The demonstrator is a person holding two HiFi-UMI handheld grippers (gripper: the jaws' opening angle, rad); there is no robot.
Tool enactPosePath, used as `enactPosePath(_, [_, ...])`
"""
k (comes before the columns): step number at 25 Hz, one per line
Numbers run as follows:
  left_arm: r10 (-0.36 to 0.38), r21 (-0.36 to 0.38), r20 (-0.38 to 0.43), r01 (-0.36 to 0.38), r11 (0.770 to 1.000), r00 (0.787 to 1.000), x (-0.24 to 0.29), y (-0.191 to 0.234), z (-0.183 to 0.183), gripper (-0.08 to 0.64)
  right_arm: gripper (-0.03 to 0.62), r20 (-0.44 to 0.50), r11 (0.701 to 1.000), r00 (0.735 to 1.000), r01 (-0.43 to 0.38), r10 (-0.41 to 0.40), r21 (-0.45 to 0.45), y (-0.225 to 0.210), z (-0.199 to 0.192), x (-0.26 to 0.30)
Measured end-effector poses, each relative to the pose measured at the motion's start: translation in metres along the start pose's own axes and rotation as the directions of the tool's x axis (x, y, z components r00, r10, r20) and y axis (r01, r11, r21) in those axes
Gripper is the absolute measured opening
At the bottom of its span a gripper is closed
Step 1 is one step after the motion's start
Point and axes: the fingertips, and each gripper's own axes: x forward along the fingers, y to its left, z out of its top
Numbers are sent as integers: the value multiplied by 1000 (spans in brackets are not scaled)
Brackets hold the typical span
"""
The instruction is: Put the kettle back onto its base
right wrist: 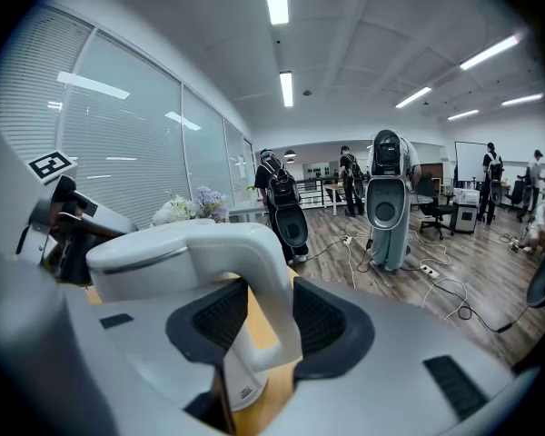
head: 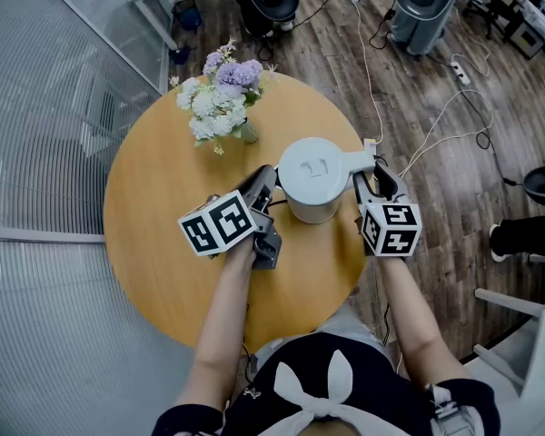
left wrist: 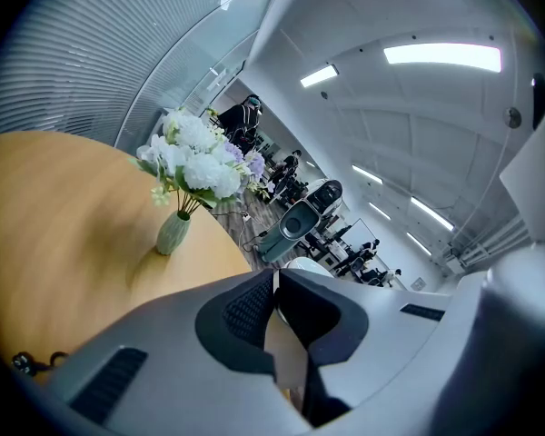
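Note:
A white electric kettle [head: 313, 178] stands upright in the middle of the round wooden table [head: 159, 216]. I cannot make out a separate base beneath it. My right gripper [head: 378, 178] is shut on the kettle's handle [head: 363, 160] from the right. In the right gripper view the handle [right wrist: 271, 284] fills the gap between the pads of the right gripper [right wrist: 259, 321]. My left gripper [head: 269, 178] sits just left of the kettle body, shut, with nothing between its fingers. The left gripper view shows the left gripper [left wrist: 277, 312] with its jaws together.
A vase of white and purple flowers [head: 222, 98] stands at the table's far side, left of the kettle. A white cable [head: 374, 89] runs off the far table edge to the wooden floor. Upright machines [head: 422, 3] and chairs stand beyond.

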Motion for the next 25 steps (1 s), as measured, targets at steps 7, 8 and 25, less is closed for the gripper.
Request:
enactPosePath(7, [-18,10,-12,18,1000,1000,2,-1,-2,41,156,-5,1000,1000,15,-15,-4,-1,-6,-5])
enactPosePath(8, [-20,9,-11,20,1000,1000,1,-2,-2,41,156,-6,1000,1000,15,-15,-4,-1,-6,-5])
enactPosePath(25, [-2,70,-19,3,998,1000,-4,2,-19,43,156,-42,999,999,7,-9,-52,3,-20,-14])
